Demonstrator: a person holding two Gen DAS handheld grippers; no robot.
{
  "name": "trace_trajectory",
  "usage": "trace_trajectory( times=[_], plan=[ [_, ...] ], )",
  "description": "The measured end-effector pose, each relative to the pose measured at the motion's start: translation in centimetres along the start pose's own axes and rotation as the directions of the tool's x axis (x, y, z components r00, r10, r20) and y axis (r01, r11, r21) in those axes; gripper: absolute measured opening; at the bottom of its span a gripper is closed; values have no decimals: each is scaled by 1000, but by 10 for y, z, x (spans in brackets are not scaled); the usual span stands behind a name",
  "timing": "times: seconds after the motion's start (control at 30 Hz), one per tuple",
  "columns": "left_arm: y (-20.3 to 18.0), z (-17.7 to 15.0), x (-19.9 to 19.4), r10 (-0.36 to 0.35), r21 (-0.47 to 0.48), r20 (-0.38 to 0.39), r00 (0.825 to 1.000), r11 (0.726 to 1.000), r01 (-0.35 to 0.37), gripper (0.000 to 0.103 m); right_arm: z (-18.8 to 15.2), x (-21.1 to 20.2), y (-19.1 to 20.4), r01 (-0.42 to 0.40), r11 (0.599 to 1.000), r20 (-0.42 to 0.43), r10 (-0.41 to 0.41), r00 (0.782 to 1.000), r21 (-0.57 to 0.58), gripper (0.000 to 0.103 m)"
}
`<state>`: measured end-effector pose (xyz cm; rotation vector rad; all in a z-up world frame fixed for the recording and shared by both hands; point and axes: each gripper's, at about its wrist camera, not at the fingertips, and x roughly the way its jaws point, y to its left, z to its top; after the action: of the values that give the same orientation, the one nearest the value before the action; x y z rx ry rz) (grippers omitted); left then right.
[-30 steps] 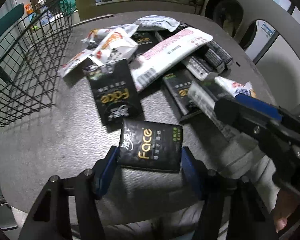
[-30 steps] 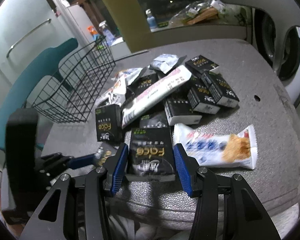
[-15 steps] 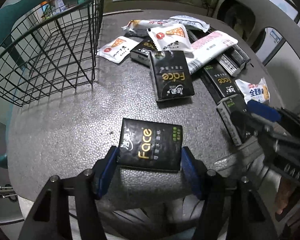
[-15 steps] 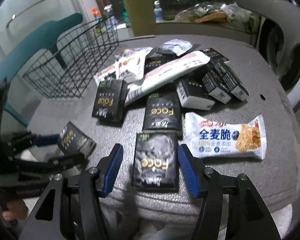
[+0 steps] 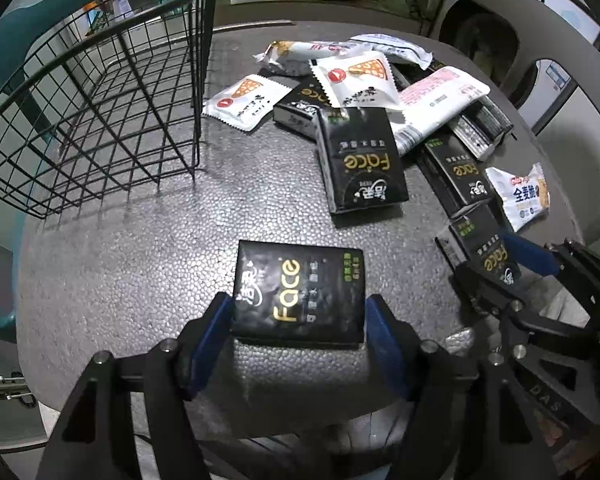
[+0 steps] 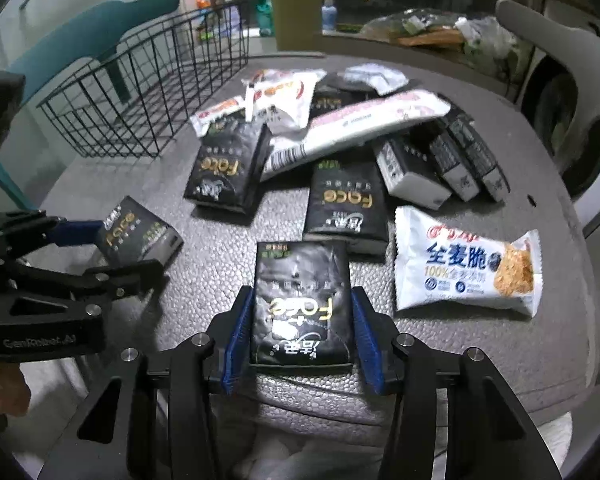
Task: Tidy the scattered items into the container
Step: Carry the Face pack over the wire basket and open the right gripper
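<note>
My left gripper (image 5: 299, 306) has a black "Face" tissue pack (image 5: 300, 288) crosswise between its blue pads. The pads still touch its ends while the jaws ease open, low over the grey table. The same gripper (image 6: 128, 248) shows at the left of the right wrist view. My right gripper (image 6: 301, 300) is closing on a second, crinkled black tissue pack (image 6: 300, 292) near the table's front edge, and its pads press the pack's sides. The black wire basket (image 5: 202, 80) stands to the left, beyond the left gripper, and looks empty.
More black tissue packs (image 6: 346, 204), pizza-print snack sachets (image 5: 246, 102) and a long white-pink pack (image 6: 364, 124) lie piled mid-table. A white cracker packet (image 6: 464, 268) lies to the right. A teal chair (image 6: 100, 24) stands behind the basket, a grey chair (image 5: 540, 28) to the right.
The left gripper carried its pack leftward, nearer the basket. The right gripper widened around its pack half a second ago and has now closed on it again, lower and nearer the table.
</note>
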<state>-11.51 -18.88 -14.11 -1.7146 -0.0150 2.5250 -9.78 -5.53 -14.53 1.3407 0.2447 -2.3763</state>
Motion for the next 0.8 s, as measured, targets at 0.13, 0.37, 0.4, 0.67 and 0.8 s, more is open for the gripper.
trace_trajectory(
  times=[0.13,0.37,0.4,0.67,0.8],
  plan=[
    [3,6,2,12,14,4,1000,1000,-12,73,0,-1,1,1,1000,-1,-1,1000,-7,48],
    [8,7,-5,5,-6,8,1000,1000,-5,68,1,-10,3,-17,1000,12,17,1000,2,48],
    [9,8,-10,3,-10,17,1000,1000,-3,68,4,-16,4,-25,1000,23,25,999,6,48],
    [26,47,-124,4,-22,245,970,1000,2,68,91,-84,29,-111,993,242,114,964,-28,48],
    [80,94,-153,93,-129,302,949,990,-56,68,148,-78,71,-190,975,264,214,940,-116,48]
  ],
)
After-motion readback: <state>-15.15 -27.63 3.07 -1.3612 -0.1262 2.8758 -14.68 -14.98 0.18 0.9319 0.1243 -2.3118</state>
